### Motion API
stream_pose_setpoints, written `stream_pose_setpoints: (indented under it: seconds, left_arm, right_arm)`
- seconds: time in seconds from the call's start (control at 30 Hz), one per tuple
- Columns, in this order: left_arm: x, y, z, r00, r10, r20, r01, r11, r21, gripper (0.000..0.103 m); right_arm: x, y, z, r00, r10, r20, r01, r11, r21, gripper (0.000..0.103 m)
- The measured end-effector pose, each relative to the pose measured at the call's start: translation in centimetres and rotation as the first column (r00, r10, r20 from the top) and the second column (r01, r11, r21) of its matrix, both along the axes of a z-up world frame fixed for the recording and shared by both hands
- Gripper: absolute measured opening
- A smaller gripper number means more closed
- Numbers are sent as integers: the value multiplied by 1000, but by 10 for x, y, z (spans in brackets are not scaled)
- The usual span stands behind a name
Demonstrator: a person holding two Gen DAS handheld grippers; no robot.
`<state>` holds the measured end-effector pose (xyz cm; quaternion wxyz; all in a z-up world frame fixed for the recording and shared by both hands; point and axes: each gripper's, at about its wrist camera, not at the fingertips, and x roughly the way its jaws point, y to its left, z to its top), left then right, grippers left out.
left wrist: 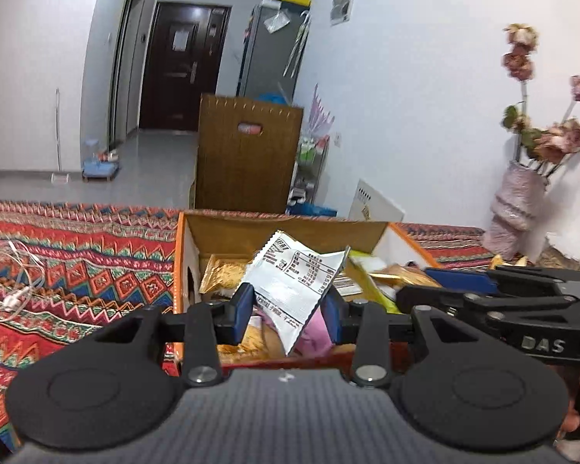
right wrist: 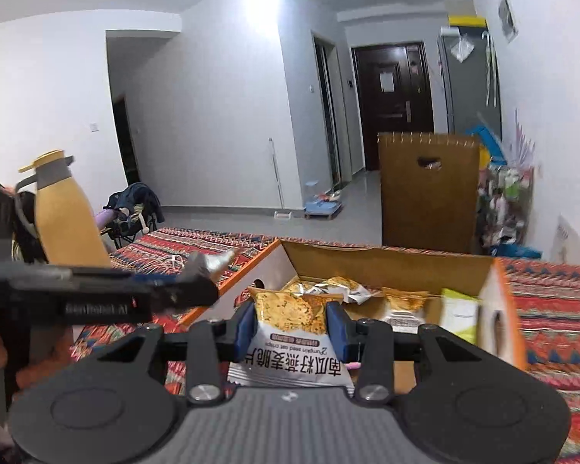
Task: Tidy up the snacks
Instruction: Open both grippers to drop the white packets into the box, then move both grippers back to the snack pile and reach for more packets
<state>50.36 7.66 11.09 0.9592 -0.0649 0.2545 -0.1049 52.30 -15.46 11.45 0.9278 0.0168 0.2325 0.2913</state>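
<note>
Between our left gripper's [left wrist: 288, 305] blue pads sits a silver-white snack packet [left wrist: 295, 276], its printed nutrition panel turned toward us and its lower corner hanging free below the jaws. We hold it near one edge, narrow and pinched, so the packet stands up clear of the clutter beneath. Our right gripper [right wrist: 290, 326] is clamped the same way on a pumpkin seed oat crisp packet [right wrist: 290, 332], picture side facing us and upside down, the bulk of the bag trailing back toward the camera.

Both packets hang just over the near side of the open cardboard box [left wrist: 290, 228] with orange edging, which rests on the patterned red tablecloth [left wrist: 77, 255]. Inside it we already see a gold foil packet [left wrist: 222, 276], other gold-and-white sachets and a yellow-green packet [right wrist: 458, 313] against the right wall, loosely heaped rather than lined up. From the left wrist view our right gripper reaches in from the right, level with the box's rim; the two tools work side by side, close but apart.

We judge this to be the carry into the box. Releasing over an open patch near the front would keep the packets from sliding onto the heap. White earphones [left wrist: 13, 290] lie on the cloth, well apart from the box, and a yellow flask [right wrist: 63, 216] stands far left.
</note>
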Motion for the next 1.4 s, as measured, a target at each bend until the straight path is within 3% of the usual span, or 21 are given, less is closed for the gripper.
stream_pose_setpoints:
  seconds: [0.13,0.3,0.53,0.87,1.0,1.2,1.27,1.4]
  left_arm:
    - [31,12,-24,999,5,-45,-6,1000,-18,38]
    - [48,17,-43,997,2,-78,-3,1000,-17,38]
    - [48,19,-42,999,30,-42,-30,1000,-8,51]
    - [1,10,-2,999,43,-10,-43,999,29,58]
    - [-39,5,19,999,26,22,-27,999,24,69]
    - [-102,-8,42,998,15,64,-17,999,38,76]
    - [-127,-12,46,997,11,79,-15,999,40,78]
    - [-174,-21,45,994,9,104,-14,999,43,80]
  right_arm:
    - [53,25,-29,995,-35,-92,33,999,-24,40]
    - [84,44,-67,975,-32,-219,25,999,-34,40]
    - [89,44,-79,956,-14,-292,31,998,53,65]
    - [42,5,-34,983,-85,-163,87,996,4,73]
    - [8,-16,-11,989,-107,-104,105,994,-20,75]
    - [-58,-45,24,993,-119,17,120,991,-64,82]
    - [-84,-54,32,991,-119,54,123,989,-78,89]
    - [-132,-67,37,988,-114,103,125,986,-109,89]
